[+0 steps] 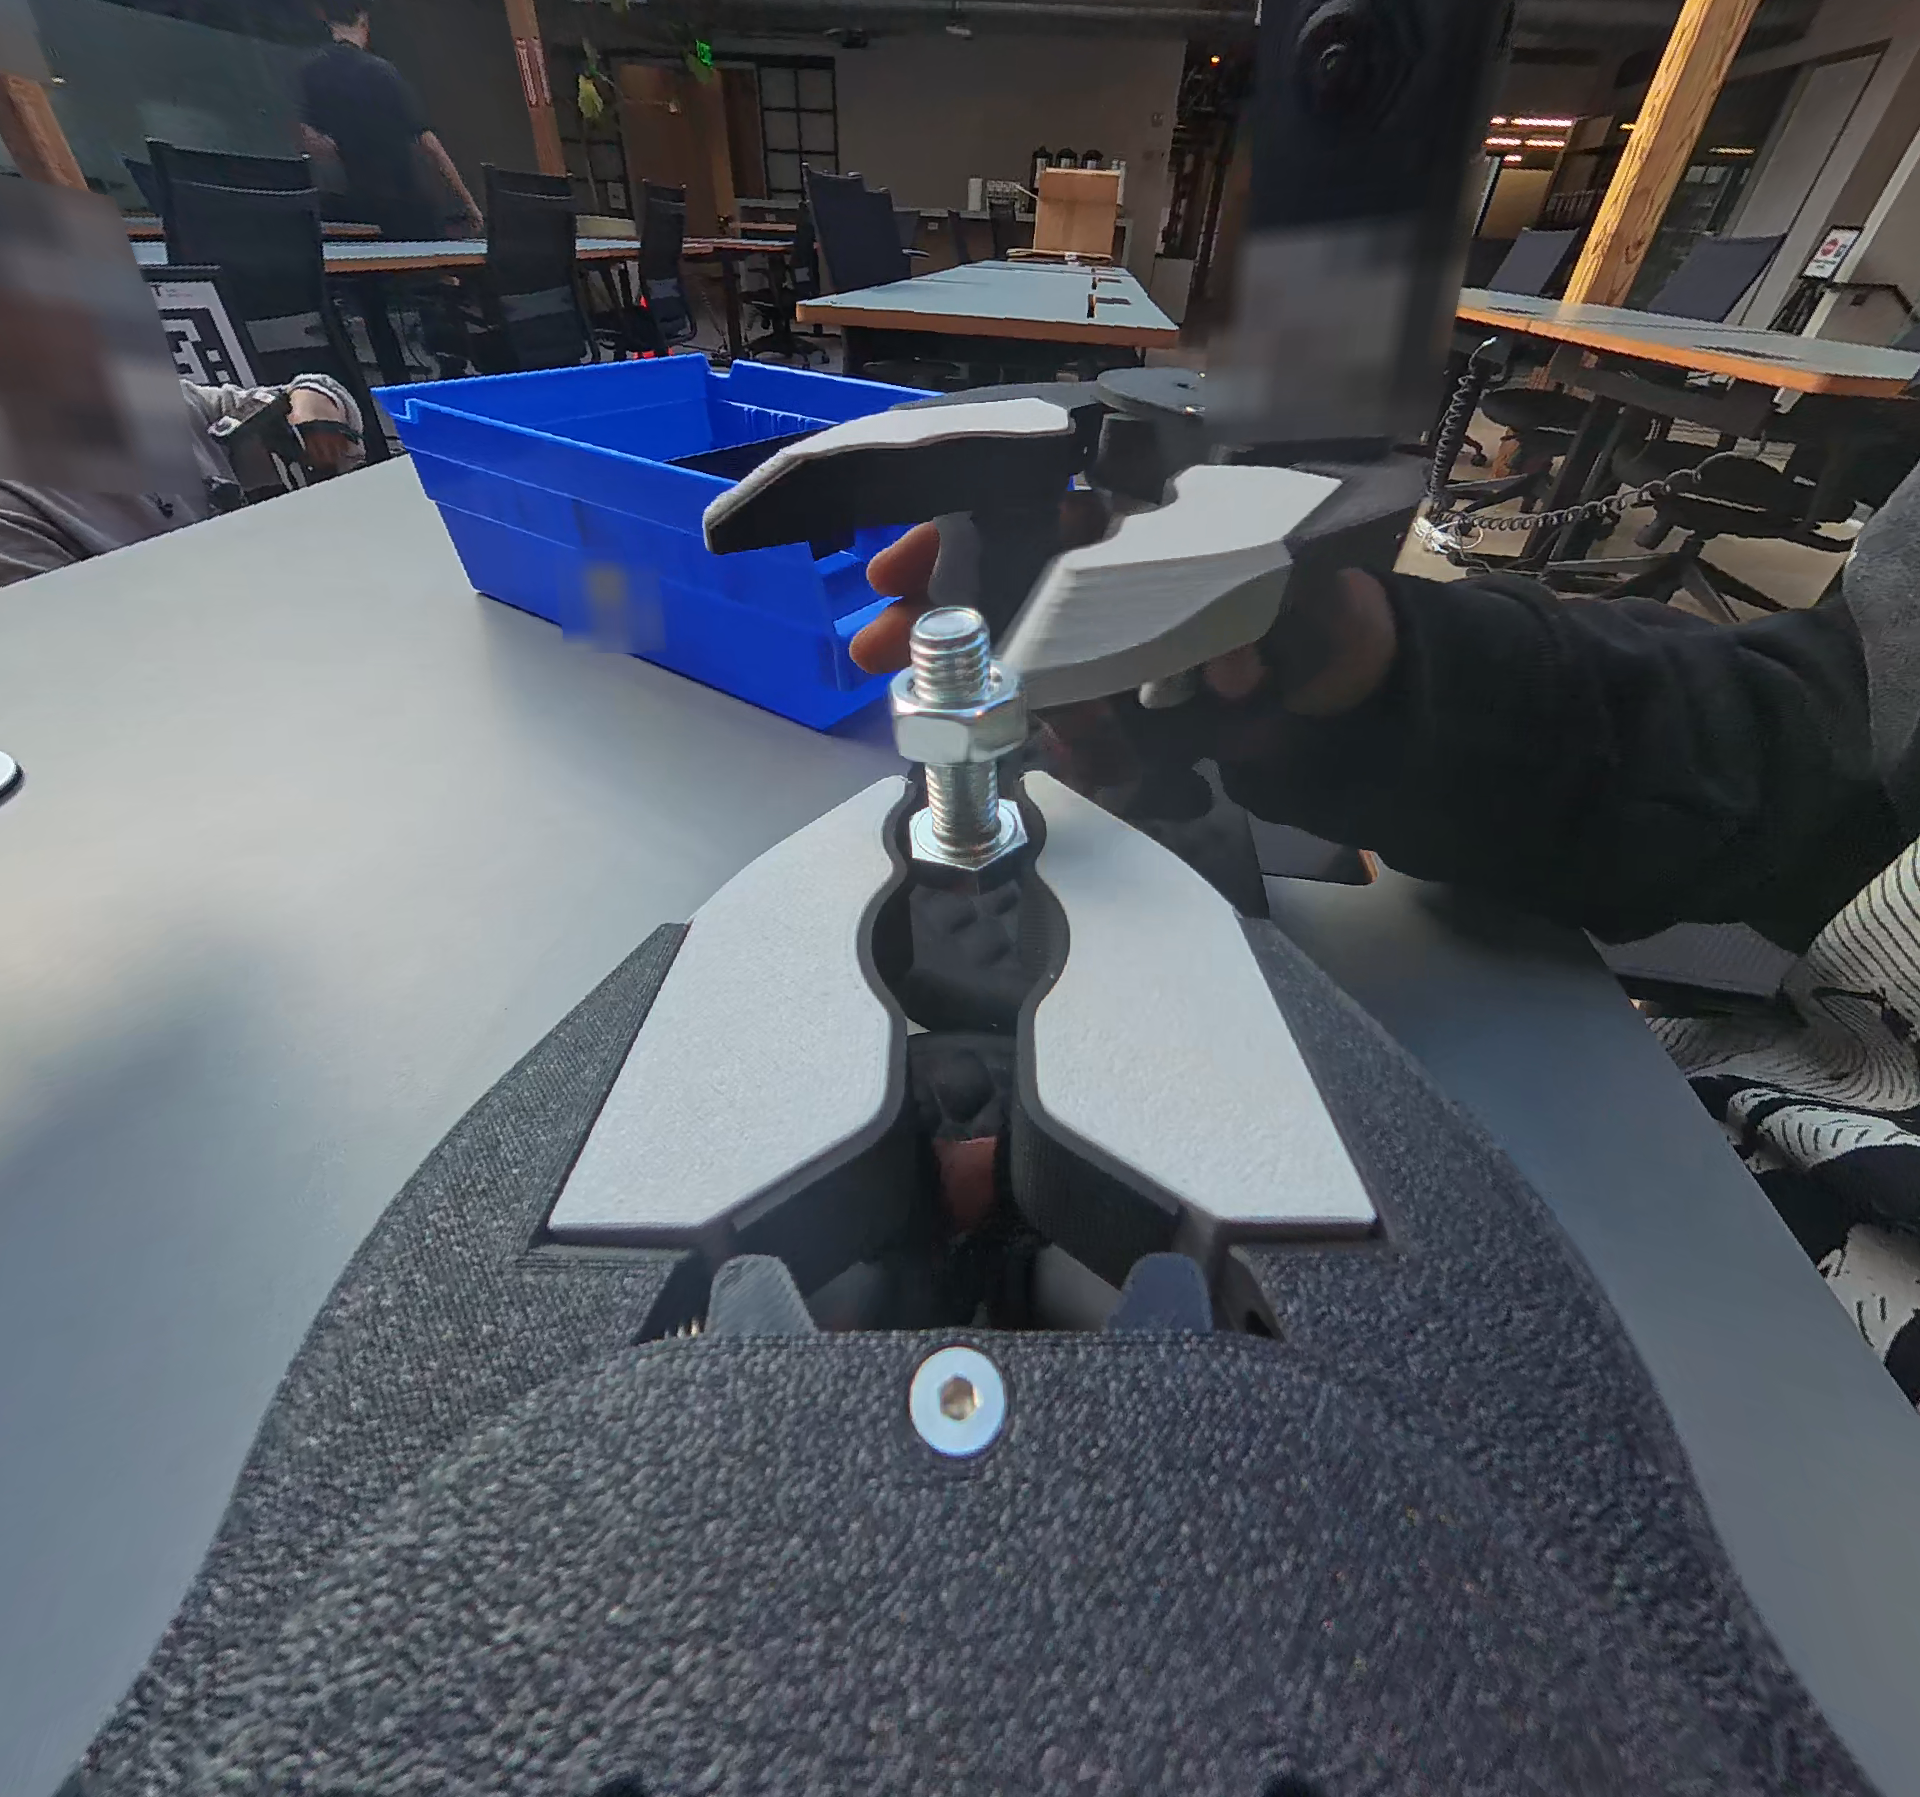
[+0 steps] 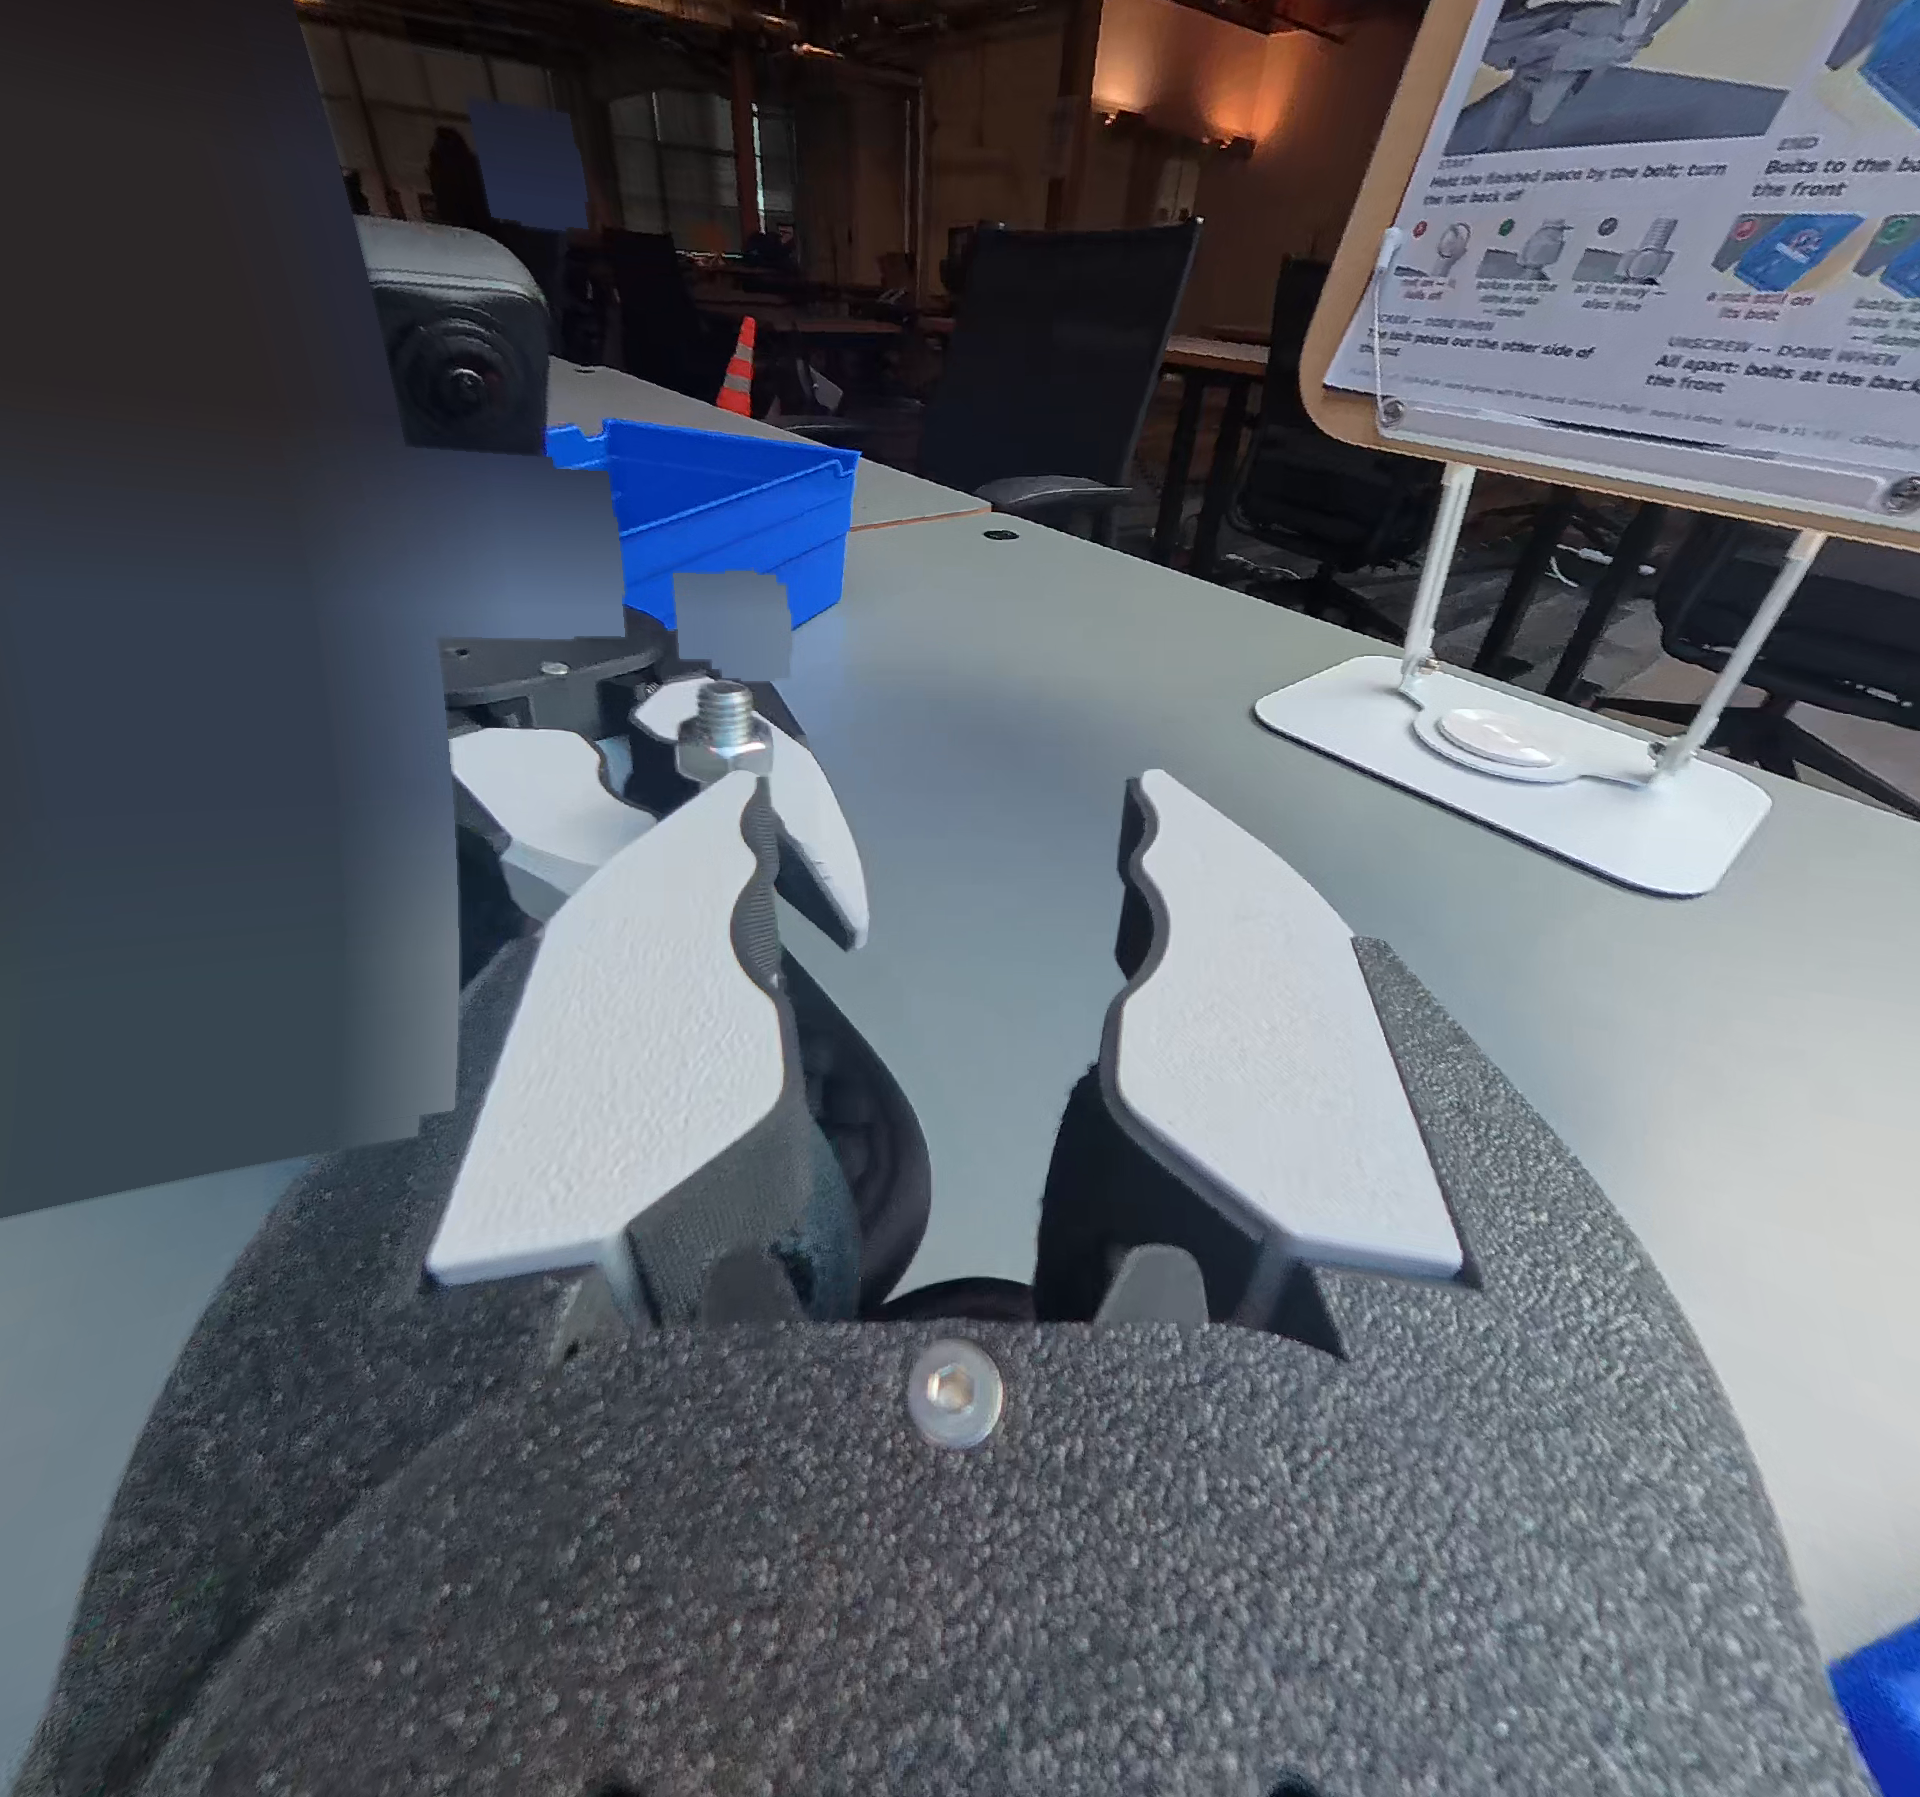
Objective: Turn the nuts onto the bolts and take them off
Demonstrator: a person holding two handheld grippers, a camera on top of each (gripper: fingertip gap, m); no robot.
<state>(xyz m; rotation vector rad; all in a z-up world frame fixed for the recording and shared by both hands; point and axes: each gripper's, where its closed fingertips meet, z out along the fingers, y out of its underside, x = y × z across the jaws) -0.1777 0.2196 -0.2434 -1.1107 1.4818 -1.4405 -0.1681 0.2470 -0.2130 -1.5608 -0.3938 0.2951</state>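
Blue bin (image 1: pixel 665 542) on our table (image 1: pixel 312 760): contents hidden. Left gripper (image 1: pixel 961 843): clamped on the bolt (image 1: pixel 951 646) head, bolt upright, nut (image 1: pixel 958 717) midway up. Right gripper (image 2: pixel 940 812): jaws apart, one finger (image 2: pixel 644 999) beside the nut.

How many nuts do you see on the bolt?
1: the nut sits partway down the bolt above its head, which the left gripper clamps. The blue bin may hide others.

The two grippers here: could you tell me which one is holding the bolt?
The left gripper, shut on the bolt at its head; the right gripper is open.
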